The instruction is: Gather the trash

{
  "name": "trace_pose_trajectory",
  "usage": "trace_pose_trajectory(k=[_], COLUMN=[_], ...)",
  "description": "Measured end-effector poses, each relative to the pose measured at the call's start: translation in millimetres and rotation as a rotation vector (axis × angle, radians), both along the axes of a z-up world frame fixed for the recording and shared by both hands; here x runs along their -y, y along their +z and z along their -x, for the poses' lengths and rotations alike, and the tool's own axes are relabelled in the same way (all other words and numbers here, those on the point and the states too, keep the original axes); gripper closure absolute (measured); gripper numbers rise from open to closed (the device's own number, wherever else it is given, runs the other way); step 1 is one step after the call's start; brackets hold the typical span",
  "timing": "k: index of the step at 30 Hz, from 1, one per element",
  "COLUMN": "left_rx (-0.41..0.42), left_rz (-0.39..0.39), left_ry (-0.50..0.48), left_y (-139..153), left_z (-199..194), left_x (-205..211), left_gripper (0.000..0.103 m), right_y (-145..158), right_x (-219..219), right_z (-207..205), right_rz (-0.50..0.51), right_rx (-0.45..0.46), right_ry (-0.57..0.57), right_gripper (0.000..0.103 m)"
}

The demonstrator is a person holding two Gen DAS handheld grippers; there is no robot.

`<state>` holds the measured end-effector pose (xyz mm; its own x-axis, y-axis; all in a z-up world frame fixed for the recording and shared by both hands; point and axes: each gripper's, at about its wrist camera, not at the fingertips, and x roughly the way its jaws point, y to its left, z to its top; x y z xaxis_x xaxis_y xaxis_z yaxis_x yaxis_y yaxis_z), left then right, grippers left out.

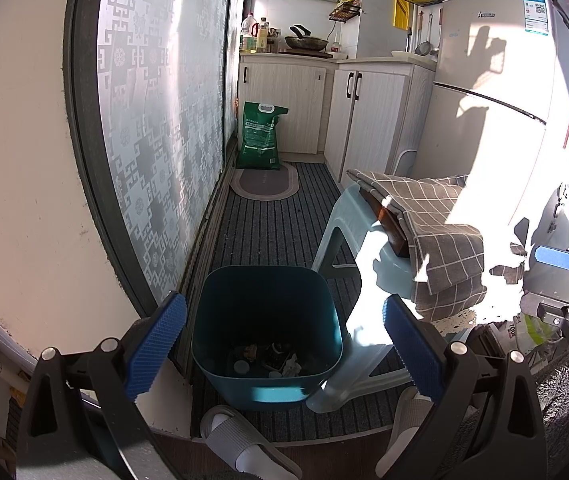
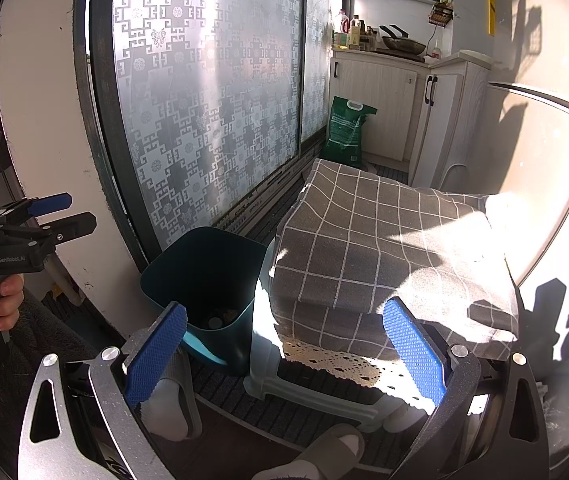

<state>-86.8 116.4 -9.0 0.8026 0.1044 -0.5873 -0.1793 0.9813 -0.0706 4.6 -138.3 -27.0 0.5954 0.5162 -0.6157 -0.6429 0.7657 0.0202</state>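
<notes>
The left gripper hangs with jaws spread wide and empty above the bin, which stands on the striped mat beside a stool (trash lies at its bottom). The right gripper is likewise wide and empty, over the stool's checked cloth, bin just left

We record a narrow kitchen: patterned frosted sliding door on the left, striped grey floor runner, pale wood-grain cabinets at the far end, white refrigerator on the right catching hard sunlight, and an oval mat near the cabinets.
</notes>
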Motion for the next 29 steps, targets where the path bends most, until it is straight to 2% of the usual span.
trace_pose_trajectory(k=[29], left_rx=[-0.002], left_rz=[-0.006], left_ry=[-0.003], left_y=[2.7], left_z=[-0.7], left_x=[1.4], left_gripper=[0.003], right_y=[-1.6], right_x=[1.9], right_z=[-1.2], right_rz=[0.002], right_rx=[-0.002], right_ry=[-0.004], right_gripper=[0.003])
